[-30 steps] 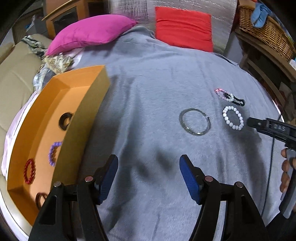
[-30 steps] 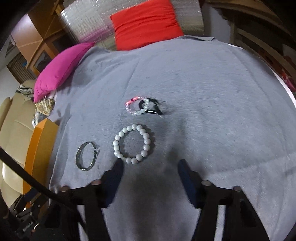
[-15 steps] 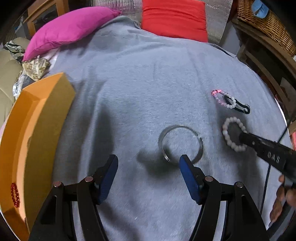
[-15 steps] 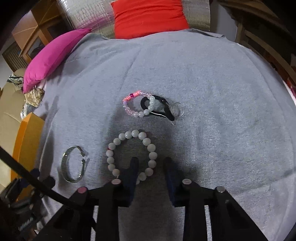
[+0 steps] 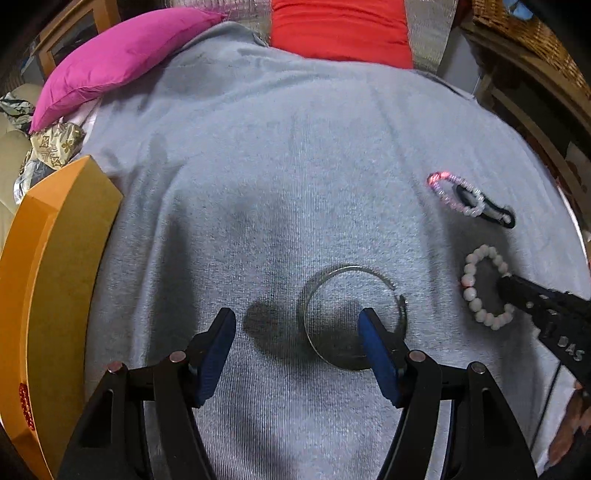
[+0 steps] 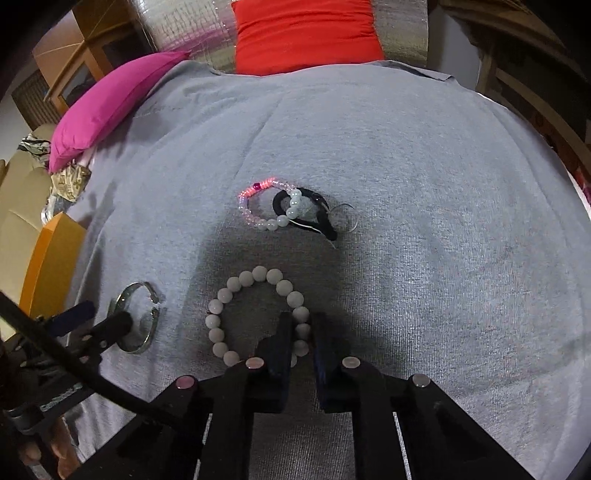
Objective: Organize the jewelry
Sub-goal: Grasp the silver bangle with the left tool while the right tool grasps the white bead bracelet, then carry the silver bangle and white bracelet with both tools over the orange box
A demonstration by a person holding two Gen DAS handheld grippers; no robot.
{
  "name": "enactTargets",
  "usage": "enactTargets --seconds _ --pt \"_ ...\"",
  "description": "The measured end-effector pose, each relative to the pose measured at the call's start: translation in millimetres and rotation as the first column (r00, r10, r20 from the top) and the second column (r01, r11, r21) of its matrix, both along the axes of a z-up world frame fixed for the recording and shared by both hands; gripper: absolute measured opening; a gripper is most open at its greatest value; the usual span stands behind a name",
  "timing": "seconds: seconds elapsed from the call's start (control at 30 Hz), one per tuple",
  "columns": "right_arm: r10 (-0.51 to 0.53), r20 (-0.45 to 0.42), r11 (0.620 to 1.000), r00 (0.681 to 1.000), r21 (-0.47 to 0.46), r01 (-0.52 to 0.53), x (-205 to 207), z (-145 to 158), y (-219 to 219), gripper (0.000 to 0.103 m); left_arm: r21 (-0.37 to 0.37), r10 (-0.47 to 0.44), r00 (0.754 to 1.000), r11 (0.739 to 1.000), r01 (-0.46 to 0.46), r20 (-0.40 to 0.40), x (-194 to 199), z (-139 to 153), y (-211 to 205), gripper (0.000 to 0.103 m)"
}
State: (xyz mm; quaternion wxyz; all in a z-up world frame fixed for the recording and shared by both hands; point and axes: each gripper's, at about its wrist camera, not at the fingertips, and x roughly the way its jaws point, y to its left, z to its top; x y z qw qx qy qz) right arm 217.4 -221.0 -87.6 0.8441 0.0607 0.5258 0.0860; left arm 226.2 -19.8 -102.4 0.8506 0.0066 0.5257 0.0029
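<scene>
Surface: grey cloth point(image 5: 295, 166) spread over what may be a bed or a table; cannot tell which. Pink cushion point(image 5: 122, 55) and red cushion point(image 5: 340, 29) at the far edge.

Left hand-held gripper point(image 5: 297, 332): jaws well apart, nothing between the pads. Its right finger point(image 5: 376, 343) sits inside the outline of the silver bangle point(image 5: 314, 291), which lies flat on the cloth; the left finger is outside the ring, over bare cloth. Cannot tell whether the finger touches the bangle.

Right hand-held gripper point(image 6: 303, 332): jaws closing, nearly together, with the near right side of the white bead bracelet point(image 6: 221, 306) between them. One finger is inside the loop, the other outside. Pads appear pressed on the beads. The bracelet lies flat on the cloth, just to the right of the bangle in the right wrist view.

Further back from the white bracelet: a pink and white bead bracelet point(image 6: 258, 206) overlapping a black hair tie point(image 6: 317, 218), with a thin wire ring point(image 6: 347, 221) touching the tie's right side.

Orange box point(image 5: 55, 277) stands at the left edge of the cloth, well apart from the loose jewelry. A red bead bracelet point(image 5: 26, 406) shows inside it, low at the left border.

A person's fingers point(image 5: 569, 424) grip the right tool's handle at the lower right of the left wrist view.
</scene>
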Motion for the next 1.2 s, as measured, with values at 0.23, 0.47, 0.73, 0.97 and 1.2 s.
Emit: enactTargets --seconds 0.23,0.47,0.73,0.97,1.2 --pt "0.008 0.001 1.0 1.0 0.013 -0.008 -4.6 -0.6 -4.0 0.01 -0.018 -0.03 1.0 0.999 0.03 0.004 2.5 -0.8 -1.8 0.011" --pt "0.016 0.0 0.999 1.0 0.03 -0.016 -20.5 2.6 -11.1 0.01 -0.041 -0.053 0.999 0.998 0.053 0.013 -11.3 2.0 6.8 0.003" --pt "-0.021 0.025 0.996 0.999 0.086 0.019 -51.5 13.2 -28.9 0.01 -0.093 -0.07 0.996 0.993 0.074 0.048 -42.3 12.0 7.1 0.003" --pt "-0.031 0.075 0.994 0.997 0.107 0.023 -76.8 36.2 -34.1 0.01 -0.111 -0.08 0.993 0.99 0.09 0.091 -74.1 27.5 2.5 0.003" --pt "-0.033 0.112 0.992 0.993 0.123 0.019 -95.1 53.3 -32.2 0.01 -0.113 -0.085 0.987 0.988 0.101 0.137 -87.1 46.4 4.1 0.003"
